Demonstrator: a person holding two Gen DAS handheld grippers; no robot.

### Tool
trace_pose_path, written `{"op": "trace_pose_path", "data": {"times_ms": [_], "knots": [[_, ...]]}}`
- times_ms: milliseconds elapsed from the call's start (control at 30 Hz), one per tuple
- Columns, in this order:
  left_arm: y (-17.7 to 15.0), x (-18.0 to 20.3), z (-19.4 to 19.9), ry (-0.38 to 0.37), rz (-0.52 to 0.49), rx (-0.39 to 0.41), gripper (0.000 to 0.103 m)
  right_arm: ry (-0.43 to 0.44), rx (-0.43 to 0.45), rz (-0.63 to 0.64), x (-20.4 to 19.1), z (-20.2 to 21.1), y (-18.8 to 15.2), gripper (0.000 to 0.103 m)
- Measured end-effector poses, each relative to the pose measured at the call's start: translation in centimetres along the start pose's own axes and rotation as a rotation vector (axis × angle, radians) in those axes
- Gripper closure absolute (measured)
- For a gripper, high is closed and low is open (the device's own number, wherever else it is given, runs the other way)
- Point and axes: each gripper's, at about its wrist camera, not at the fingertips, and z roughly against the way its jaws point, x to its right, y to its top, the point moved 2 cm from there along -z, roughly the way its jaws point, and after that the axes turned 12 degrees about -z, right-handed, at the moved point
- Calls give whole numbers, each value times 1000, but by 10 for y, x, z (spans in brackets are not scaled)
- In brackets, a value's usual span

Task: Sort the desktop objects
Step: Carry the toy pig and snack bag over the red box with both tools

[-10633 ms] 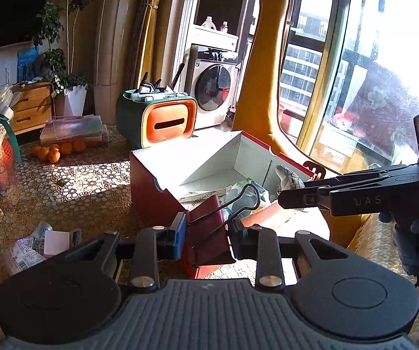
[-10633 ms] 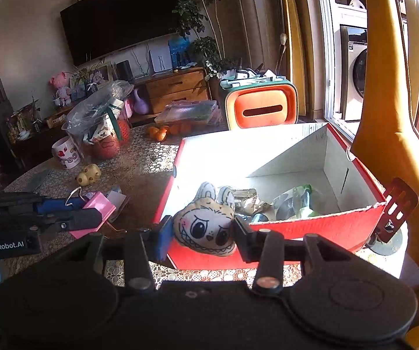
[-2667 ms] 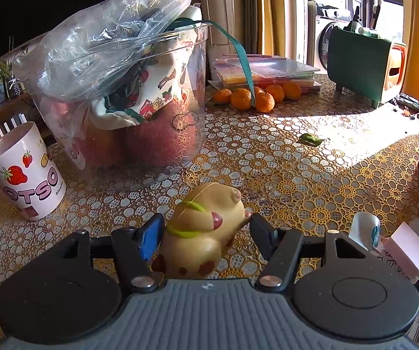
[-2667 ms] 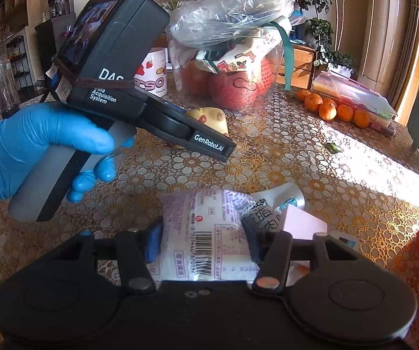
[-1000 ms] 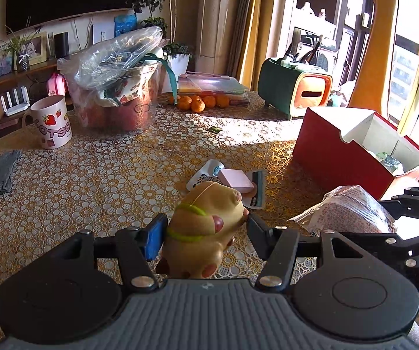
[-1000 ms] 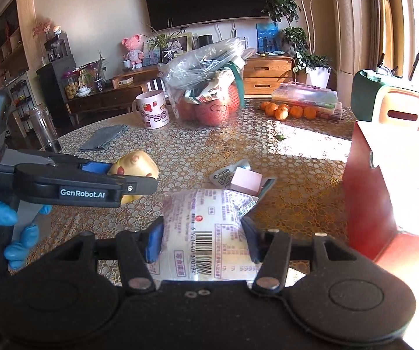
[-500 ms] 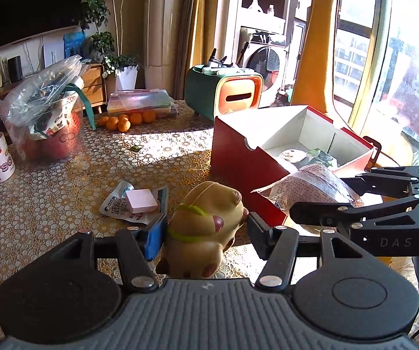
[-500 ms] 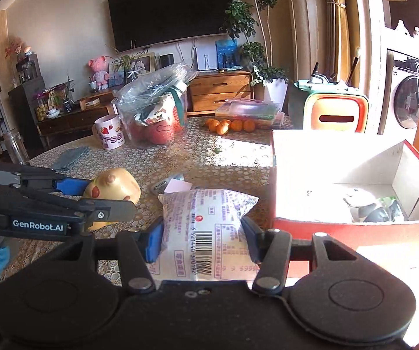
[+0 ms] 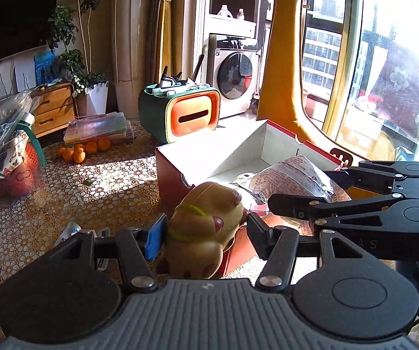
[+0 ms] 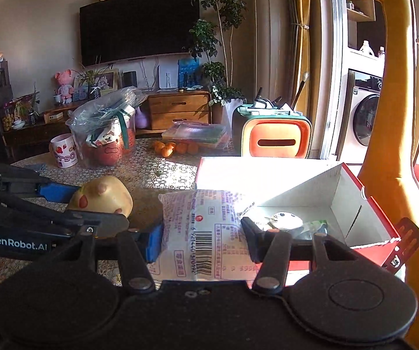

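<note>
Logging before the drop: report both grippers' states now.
Left gripper: closed on the yellow toy.
Right gripper: closed on the snack packet.

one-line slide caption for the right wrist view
Right gripper carries a barcoded snack packet toward the open red box; left gripper holds a yellow squishy toy.
</note>
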Motion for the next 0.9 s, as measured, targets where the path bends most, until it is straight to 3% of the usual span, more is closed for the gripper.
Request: {"op": "trace_pose_path", "data": {"times_ms": [500, 900], "knots": [[41, 28, -59, -34, -76, -42, 44, -117, 61, -102, 82, -13, 42, 49], [62, 41, -115, -35, -102, -114, 44, -164, -10, -90, 111, -63, 64, 49]]}}
